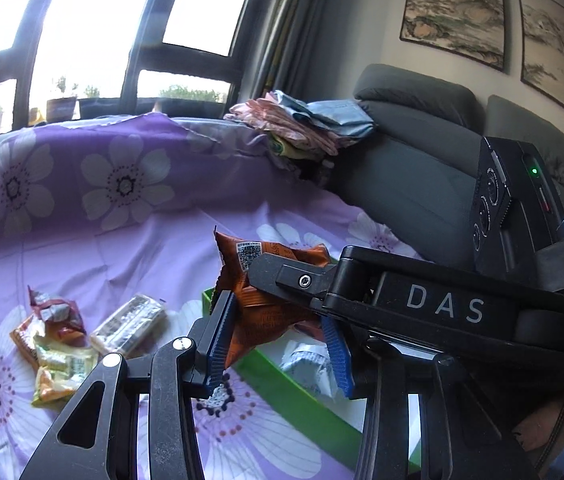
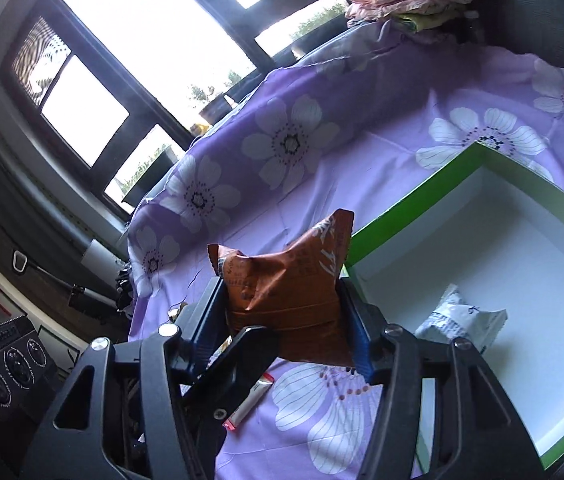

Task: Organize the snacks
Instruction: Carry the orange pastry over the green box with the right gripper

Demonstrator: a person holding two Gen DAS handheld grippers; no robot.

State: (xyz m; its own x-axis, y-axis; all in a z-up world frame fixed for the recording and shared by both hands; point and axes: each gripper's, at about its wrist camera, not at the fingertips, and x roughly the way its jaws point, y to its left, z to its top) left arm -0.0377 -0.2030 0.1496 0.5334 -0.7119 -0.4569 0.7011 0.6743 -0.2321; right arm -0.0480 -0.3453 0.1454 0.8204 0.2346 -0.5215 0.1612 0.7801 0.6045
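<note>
An orange snack packet (image 1: 258, 312) hangs above the purple flowered cloth (image 1: 122, 248), gripped from two sides. My left gripper (image 1: 278, 354) is shut on its lower part, blue pads against the wrapper. A finger (image 1: 282, 276) of the right gripper crosses over the packet from the right. In the right wrist view the same orange packet (image 2: 289, 300) fills the gap of my right gripper (image 2: 285, 332), which is shut on it. The green box (image 2: 401, 204) with a white inside lies just beyond, holding a white packet (image 2: 457, 320).
Several loose snacks (image 1: 58, 344) and a silver packet (image 1: 130, 324) lie on the cloth at the left. A red and white stick (image 2: 250, 400) lies under the grippers. A grey sofa (image 1: 401, 184) with folded clothes (image 1: 301, 120) stands behind, with the window at the left.
</note>
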